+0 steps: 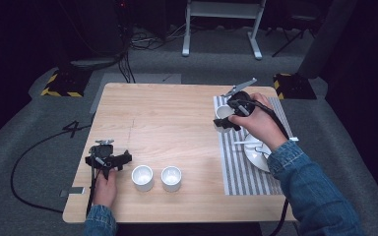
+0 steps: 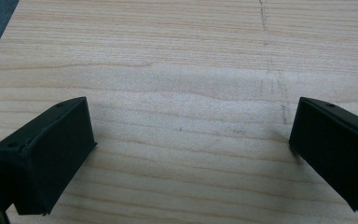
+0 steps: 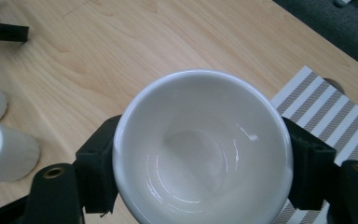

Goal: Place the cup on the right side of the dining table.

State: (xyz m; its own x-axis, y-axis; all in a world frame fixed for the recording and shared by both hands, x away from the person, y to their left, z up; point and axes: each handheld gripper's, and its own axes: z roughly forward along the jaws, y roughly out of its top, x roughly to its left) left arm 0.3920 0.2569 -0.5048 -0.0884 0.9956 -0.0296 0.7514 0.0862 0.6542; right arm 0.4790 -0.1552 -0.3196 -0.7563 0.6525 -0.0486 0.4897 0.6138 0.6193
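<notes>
- High view: the right tongs (image 1: 225,119) hold a white cup (image 1: 222,112) over the near-left edge of the striped mat (image 1: 241,177). The likely step is to carry it across to the two cups (image 1: 142,177) that stand side by side on the worktop (image 1: 172,123), just to the right of the left tongs (image 1: 109,161).
- To do this well, I would keep the cup level, lift it well clear of the mat edge, and set it down beside the second cup (image 1: 171,178) without knocking either one.
- Behind the right hand (image 1: 256,123), a white plate (image 1: 256,155) with a spoon-like piece lies on the mat; the forearm covers part of it, so what the piece is I cannot tell.
- Left gripper view: the left tongs (image 2: 191,149) stand wide apart with nothing between them, over bare wood. They are best kept still and out of the way.
- Right gripper view: the right tongs (image 3: 200,172) are clamped on the cup (image 3: 203,144), one pad at each side of its wall, mouth up and empty inside.
- The cup's base and the pad faces are hidden by its rim, so how deep the grip sits is unclear. The cups at the left edge are cut off.
</notes>
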